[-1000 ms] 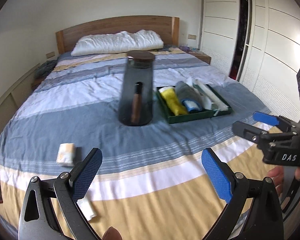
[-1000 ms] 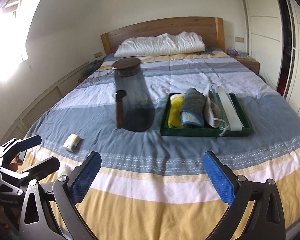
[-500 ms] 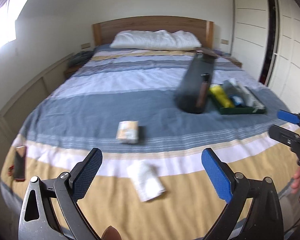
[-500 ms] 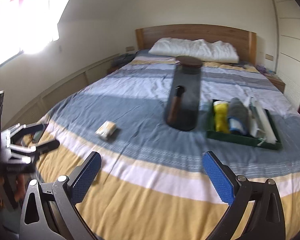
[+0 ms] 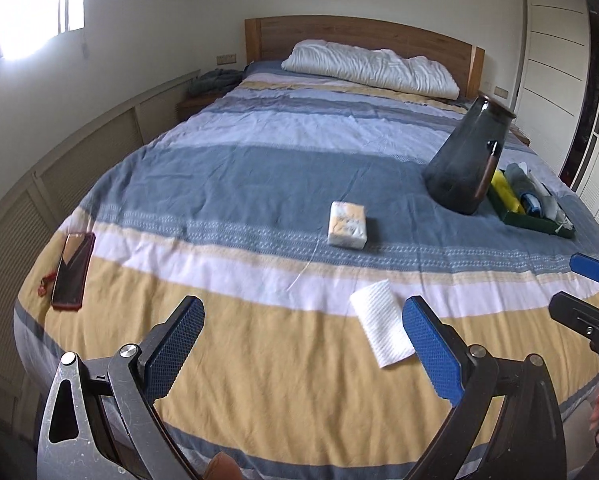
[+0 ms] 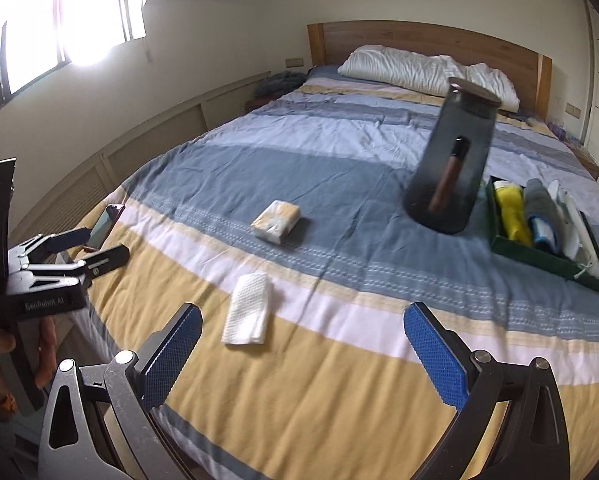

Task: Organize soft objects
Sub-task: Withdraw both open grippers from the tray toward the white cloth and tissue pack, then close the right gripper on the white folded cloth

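- A bed [image 5: 259, 184] with a quilt striped in blue, white and yellow fills both views; a white pillow [image 5: 369, 68] lies against the wooden headboard [image 5: 359, 32].
- The left hand-held gripper [image 5: 303, 344] hangs over the yellow stripe at the foot of the bed, its blue-padded fingers [image 5: 175, 344] spread wide with nothing between them.
- The right hand-held gripper [image 6: 303, 348] hangs over the same stripe, its jaws spread as well and holding nothing.
- A folded white cloth [image 5: 381, 328] lies flat on the quilt where the white and yellow stripes meet, just beside the left gripper's right finger.
- A small soft pack [image 5: 347, 224], white and yellow, lies further up on the blue stripe, apart from the cloth.
- A tall dark jug [image 5: 465, 160] with a brown handle stands beyond the pack, toward the right.
- Just to the right of the jug sits a green tray [image 6: 547, 256] holding a yellow roll [image 6: 509, 210], a grey and blue roll [image 6: 541, 216] and pale items side by side.
- A phone [image 5: 73, 270] rests near the left edge of the bed.
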Demonstrator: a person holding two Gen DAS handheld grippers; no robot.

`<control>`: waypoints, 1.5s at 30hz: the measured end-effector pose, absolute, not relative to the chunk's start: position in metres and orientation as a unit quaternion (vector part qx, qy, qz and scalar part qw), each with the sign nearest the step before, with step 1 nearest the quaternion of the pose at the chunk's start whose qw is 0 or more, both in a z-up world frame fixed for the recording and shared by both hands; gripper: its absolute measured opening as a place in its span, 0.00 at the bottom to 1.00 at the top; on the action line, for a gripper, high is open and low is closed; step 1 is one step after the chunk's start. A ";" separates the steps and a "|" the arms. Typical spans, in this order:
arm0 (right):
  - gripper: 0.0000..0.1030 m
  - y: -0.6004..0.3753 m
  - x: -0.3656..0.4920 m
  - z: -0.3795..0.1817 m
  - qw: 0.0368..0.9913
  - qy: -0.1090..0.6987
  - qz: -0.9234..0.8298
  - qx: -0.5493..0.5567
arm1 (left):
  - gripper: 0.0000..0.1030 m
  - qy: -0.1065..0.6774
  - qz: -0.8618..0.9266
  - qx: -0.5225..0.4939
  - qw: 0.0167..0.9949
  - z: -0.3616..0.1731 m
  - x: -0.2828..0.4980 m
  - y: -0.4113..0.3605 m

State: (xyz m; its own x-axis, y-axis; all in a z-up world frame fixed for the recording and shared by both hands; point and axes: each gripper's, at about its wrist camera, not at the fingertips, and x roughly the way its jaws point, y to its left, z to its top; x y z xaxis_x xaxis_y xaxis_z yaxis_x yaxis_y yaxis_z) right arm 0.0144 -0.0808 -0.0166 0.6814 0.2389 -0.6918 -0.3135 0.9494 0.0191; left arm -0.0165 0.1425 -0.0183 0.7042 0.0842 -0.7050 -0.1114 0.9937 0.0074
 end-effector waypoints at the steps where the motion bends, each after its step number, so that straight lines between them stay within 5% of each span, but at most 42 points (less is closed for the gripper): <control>1: 1.00 -0.074 0.015 -0.019 0.914 0.373 0.151 -0.054 | 0.95 0.384 0.054 -0.019 0.922 -0.022 -0.017 0.146; 45: 1.00 0.046 0.119 -0.146 0.857 0.476 0.160 -0.116 | 0.95 0.435 0.083 -0.031 0.896 -0.076 0.010 0.212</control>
